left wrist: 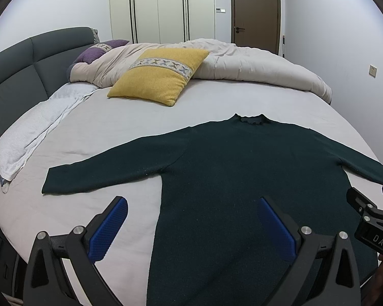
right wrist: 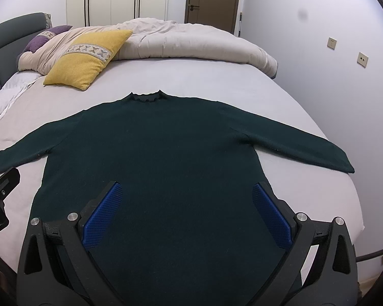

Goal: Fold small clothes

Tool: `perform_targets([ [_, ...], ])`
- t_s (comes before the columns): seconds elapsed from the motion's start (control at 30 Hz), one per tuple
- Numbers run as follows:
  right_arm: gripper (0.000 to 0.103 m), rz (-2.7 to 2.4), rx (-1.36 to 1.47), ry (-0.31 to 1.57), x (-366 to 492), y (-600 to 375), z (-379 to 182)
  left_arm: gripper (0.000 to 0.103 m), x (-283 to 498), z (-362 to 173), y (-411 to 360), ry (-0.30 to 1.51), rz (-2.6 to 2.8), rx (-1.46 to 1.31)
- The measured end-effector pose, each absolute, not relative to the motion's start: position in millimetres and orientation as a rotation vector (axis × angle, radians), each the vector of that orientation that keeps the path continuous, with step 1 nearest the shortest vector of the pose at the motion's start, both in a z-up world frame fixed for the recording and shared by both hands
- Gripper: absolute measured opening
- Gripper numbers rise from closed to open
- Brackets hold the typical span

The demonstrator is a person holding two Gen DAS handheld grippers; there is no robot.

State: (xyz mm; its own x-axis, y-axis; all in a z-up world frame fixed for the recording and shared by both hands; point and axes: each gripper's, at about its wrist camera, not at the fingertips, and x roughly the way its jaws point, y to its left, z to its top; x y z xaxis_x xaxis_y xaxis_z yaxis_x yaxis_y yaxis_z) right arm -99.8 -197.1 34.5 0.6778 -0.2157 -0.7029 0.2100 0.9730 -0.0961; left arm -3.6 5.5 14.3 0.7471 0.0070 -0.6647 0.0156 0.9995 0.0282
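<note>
A dark green long-sleeved sweater (left wrist: pixel 237 168) lies flat on the bed, collar away from me, both sleeves spread out; it also shows in the right wrist view (right wrist: pixel 166 153). My left gripper (left wrist: pixel 191 206) is open and empty above the sweater's lower left edge; its left pad is over the sheet, its right pad over the body. My right gripper (right wrist: pixel 187 191) is open and empty above the sweater's lower body. The right gripper's body shows at the right edge of the left wrist view (left wrist: pixel 372 224).
The bed has a pale grey sheet (left wrist: pixel 109 132). A yellow cushion (left wrist: pixel 160 74), a purple cushion (left wrist: pixel 99 51) and a rumpled duvet (left wrist: pixel 255 63) lie at the far side. A white towel (left wrist: pixel 35 132) lies along the left. Grey headboard (left wrist: pixel 15 76) on the left; wall close on the right.
</note>
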Motion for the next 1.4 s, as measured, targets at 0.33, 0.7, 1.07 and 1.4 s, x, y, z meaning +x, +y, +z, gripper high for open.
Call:
perform_targets([
  [0.33, 0.103, -0.237, -0.004, 0.793, -99.8, -195.9, 35.5, 0.103, -4.4, 13.1, 6.1, 0.726, -0.006, 0.031],
  [0.7, 0.103, -0.233, 0.001, 0.796, -100.5, -194.1, 36.2, 0.103, -4.7, 11.7, 8.0, 0.726, -0.008, 0.03],
  [1.07, 0.103, -0.233, 0.001, 0.798, -99.6, -193.4, 35.4, 0.103, -4.6, 11.3, 9.2, 0.726, -0.009, 0.029],
  [1.4, 0.103, -0.232, 0.0, 0.798, -99.9, -191.9, 34.5, 0.103, -4.4, 10.9, 9.1, 0.727, -0.01, 0.027],
])
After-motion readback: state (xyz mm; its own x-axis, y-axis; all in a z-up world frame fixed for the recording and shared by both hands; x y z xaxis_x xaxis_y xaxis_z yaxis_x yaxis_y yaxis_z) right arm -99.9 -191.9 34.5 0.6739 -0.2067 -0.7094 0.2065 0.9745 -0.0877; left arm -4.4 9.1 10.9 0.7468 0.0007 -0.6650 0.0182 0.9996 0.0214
